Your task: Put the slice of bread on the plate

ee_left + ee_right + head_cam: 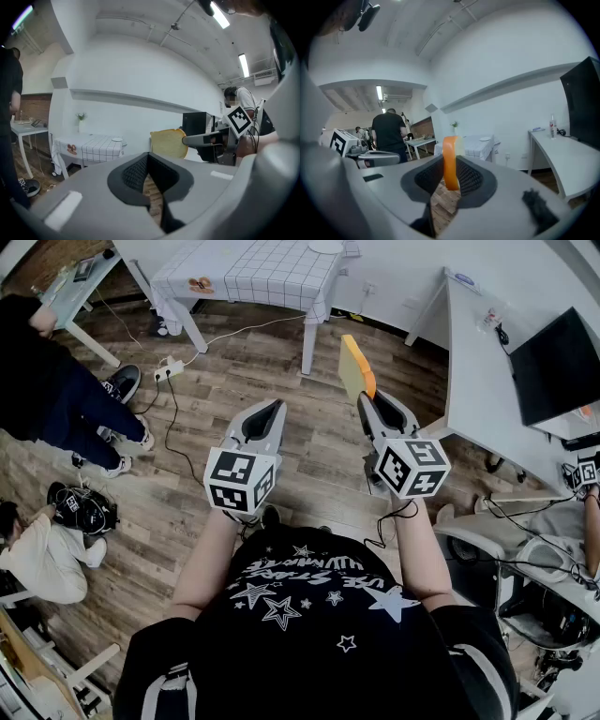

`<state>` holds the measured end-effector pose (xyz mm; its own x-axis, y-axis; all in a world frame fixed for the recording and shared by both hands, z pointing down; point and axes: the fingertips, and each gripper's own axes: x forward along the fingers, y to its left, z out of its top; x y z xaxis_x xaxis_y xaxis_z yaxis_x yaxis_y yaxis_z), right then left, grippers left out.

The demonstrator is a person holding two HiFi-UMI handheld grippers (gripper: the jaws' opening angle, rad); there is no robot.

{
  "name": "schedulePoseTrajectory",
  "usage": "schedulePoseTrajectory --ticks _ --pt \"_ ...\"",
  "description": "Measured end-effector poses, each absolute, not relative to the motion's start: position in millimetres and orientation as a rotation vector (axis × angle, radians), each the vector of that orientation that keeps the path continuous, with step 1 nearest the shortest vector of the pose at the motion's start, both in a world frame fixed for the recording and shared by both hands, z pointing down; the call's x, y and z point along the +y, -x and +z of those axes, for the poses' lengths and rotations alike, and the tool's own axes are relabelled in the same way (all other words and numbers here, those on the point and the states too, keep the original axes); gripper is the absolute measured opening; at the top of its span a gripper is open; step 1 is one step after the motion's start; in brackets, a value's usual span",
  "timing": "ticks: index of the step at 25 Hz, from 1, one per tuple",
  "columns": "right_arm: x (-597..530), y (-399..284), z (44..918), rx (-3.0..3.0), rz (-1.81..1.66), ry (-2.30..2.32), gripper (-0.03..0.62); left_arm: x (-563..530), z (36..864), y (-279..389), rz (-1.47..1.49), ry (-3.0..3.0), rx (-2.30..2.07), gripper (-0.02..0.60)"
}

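Note:
A slice of bread (354,367) with an orange crust stands on edge, and my right gripper (367,397) is shut on its lower part. The right gripper view shows the bread (450,154) edge-on between the two dark pads (471,178). In the left gripper view the bread (168,143) shows its pale face beside the right gripper (206,139). My left gripper (270,411) is level with it on the left, shut with nothing in it. A small white plate (325,246) lies on the far table with a checked cloth (253,273), also seen as a plate (116,139) in the left gripper view.
Wooden floor lies below both grippers. A person in black (56,390) stands at the left, and another in light clothes (42,554) crouches lower left. A power strip with a cable (169,367) lies on the floor. A white desk (478,352) with a monitor (553,367) stands at the right.

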<state>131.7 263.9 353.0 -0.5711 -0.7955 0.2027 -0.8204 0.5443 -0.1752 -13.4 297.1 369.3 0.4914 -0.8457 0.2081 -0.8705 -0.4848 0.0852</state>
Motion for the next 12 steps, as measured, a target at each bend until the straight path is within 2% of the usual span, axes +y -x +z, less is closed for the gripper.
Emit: schedulePoseTrajectory --ticks 12 --pt "275.3 -118.9 354.1 -2.671 0.362 -1.374 0.087 305.2 364.5 26.0 0.188 -2.562 -1.517 0.008"
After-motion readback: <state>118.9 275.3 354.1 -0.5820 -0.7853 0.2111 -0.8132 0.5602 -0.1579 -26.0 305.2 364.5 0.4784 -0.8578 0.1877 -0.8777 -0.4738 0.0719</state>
